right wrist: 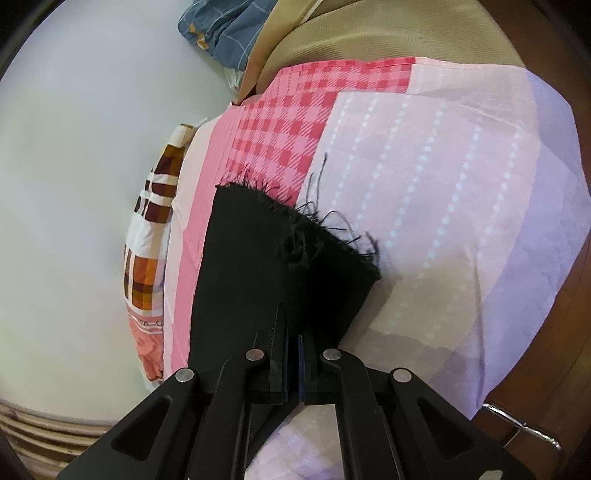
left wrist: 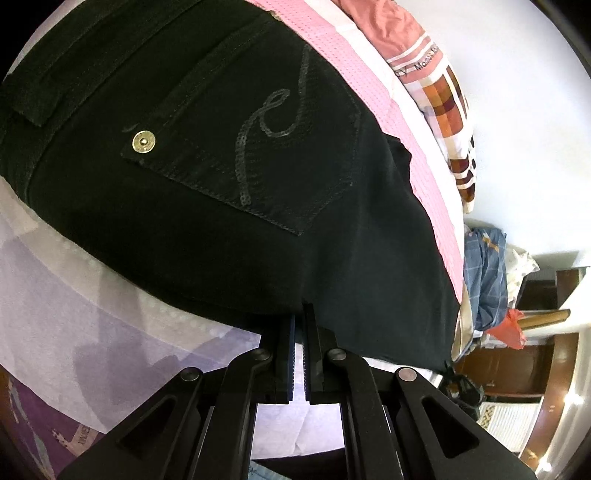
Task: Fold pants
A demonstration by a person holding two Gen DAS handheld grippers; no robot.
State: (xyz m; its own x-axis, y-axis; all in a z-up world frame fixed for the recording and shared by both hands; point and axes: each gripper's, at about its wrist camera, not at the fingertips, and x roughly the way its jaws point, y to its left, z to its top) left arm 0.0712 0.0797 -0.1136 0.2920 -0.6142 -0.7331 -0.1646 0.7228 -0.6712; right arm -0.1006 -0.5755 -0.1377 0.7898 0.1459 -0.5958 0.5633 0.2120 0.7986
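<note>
Black denim fills the left wrist view: the pants (left wrist: 207, 177) lie seat-up on the pink and lilac bedspread (left wrist: 74, 295), back pocket (left wrist: 258, 147) with its sequin swirl and brass snap (left wrist: 144, 141) facing up. Left gripper (left wrist: 300, 332) is pinched down to a narrow slit, its tips biting the near edge of the pants just below that pocket. Over on the right wrist view, the right gripper (right wrist: 291, 332) is closed tight too, fingers clamped on the leg fabric close behind the frayed hem (right wrist: 295, 229), loose threads trailing onto the bedspread (right wrist: 443, 184). Checked pillow (right wrist: 147, 258) sits far left against the white wall, a blue plaid cloth (right wrist: 221, 33) bunched at the far end.
</note>
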